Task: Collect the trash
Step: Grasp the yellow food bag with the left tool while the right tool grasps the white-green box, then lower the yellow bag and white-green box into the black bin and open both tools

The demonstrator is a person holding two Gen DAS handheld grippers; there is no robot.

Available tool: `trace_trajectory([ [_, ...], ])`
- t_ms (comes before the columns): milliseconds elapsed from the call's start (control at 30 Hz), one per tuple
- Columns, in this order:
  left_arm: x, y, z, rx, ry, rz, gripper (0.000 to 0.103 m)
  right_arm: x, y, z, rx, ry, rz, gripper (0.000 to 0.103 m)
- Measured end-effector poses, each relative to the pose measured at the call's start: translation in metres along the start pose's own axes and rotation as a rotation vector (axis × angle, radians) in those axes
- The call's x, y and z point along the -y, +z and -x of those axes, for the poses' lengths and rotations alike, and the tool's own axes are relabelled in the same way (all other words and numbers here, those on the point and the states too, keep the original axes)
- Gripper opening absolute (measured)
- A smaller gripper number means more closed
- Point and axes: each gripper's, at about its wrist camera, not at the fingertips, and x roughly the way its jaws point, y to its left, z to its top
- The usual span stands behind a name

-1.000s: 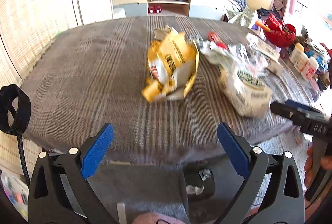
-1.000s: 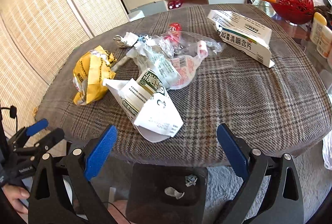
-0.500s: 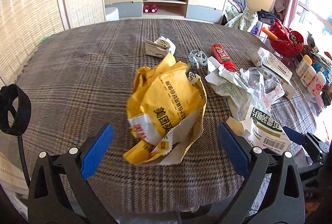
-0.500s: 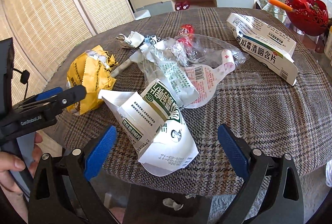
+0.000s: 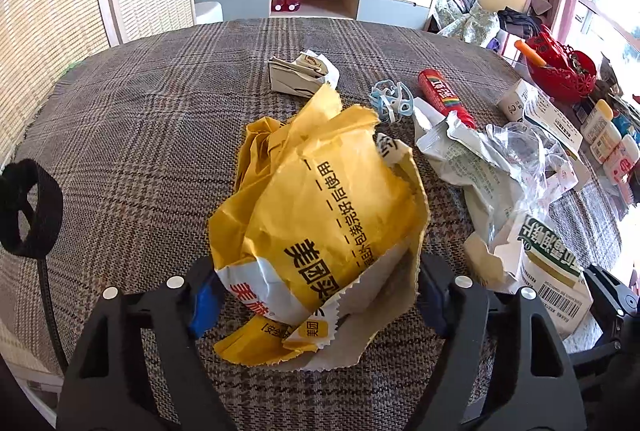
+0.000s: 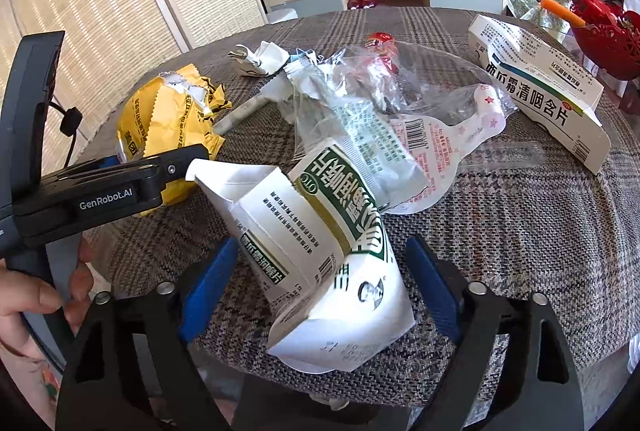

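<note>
A crumpled yellow paper bag lies near the front of the plaid-covered round table. My left gripper straddles it with closing jaws, and both blue pads meet the bag's sides. A torn white and green medicine carton lies at the table's front edge, to the right of the bag. My right gripper has the carton between its fingers and its jaws are closing too, with a small gap still showing at the left pad. The left gripper's finger shows in the right wrist view against the yellow bag.
Farther back lie crumpled white paper, a blue-white plastic ring, a red tube and a clear plastic bag. A long medicine box, a red basket and bottles sit right. A hand holds the left gripper.
Both grippers came forward and down from beyond the table edge. The yellow bag now sits between the left fingers, the carton between the right ones. Both pairs of jaws have narrowed.
</note>
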Motion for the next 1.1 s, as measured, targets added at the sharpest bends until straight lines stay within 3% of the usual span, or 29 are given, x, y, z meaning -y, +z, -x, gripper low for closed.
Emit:
trace_trajectory([
  [133, -0.001, -0.002, 0.005, 0.006, -0.002, -0.005, 0.065, -0.002, -0.002, 0.004, 0.012, 0.011, 0.001, 0.060],
  [433, 0.000, -0.028, 0.042, 0.021, -0.007, 0.003, 0.063, -0.003, -0.020, 0.028, -0.007, 0.072, -0.003, 0.060],
  [667, 0.007, -0.071, 0.079, 0.022, -0.047, 0.018, 0.064, 0.002, -0.055, 0.057, -0.005, 0.079, -0.023, 0.060],
  [1100, 0.050, -0.150, 0.115, 0.003, -0.091, -0.008, 0.064, 0.015, -0.106, 0.091, 0.006, 0.037, -0.055, 0.060],
])
